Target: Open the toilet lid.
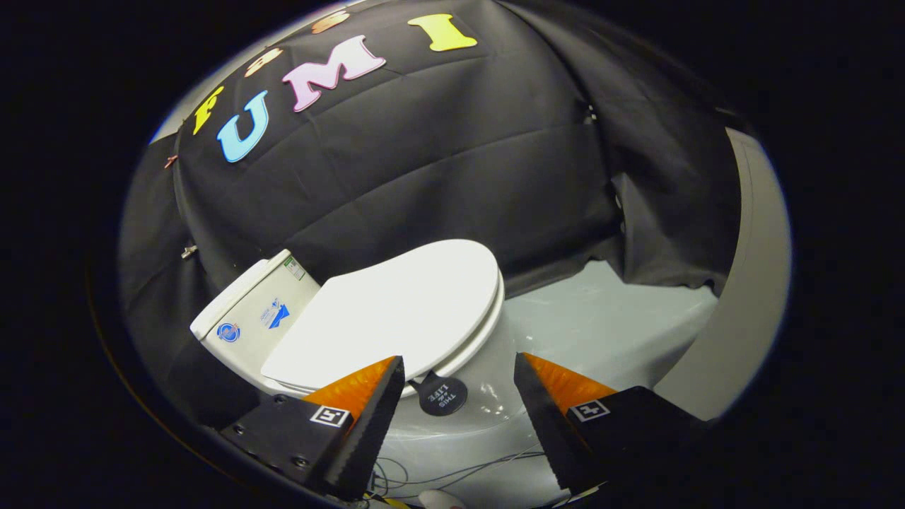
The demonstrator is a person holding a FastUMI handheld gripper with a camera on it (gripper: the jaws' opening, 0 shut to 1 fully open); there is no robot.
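A white toilet stands ahead of me with its lid (pixel 396 311) lying flat on the seat. A round black tag (pixel 442 394) hangs from the lid's near side edge, just ahead of the gap between my fingers. My gripper (pixel 459 367) is open, its two black fingers with orange backs spread wide. The left fingertip (pixel 391 371) overlaps the lid's near rim; I cannot tell whether it touches. The right fingertip (pixel 527 367) is in front of the white bowl (pixel 488 417). Nothing is held between them.
The tank (pixel 247 311) with small stickers rises behind the lid against the black cloth wall. Thin wires (pixel 452 470) run across the bowl's side below my fingers. Pale floor (pixel 608 325) spreads beyond the bowl to the right, bounded by a grey curved edge (pixel 749 297).
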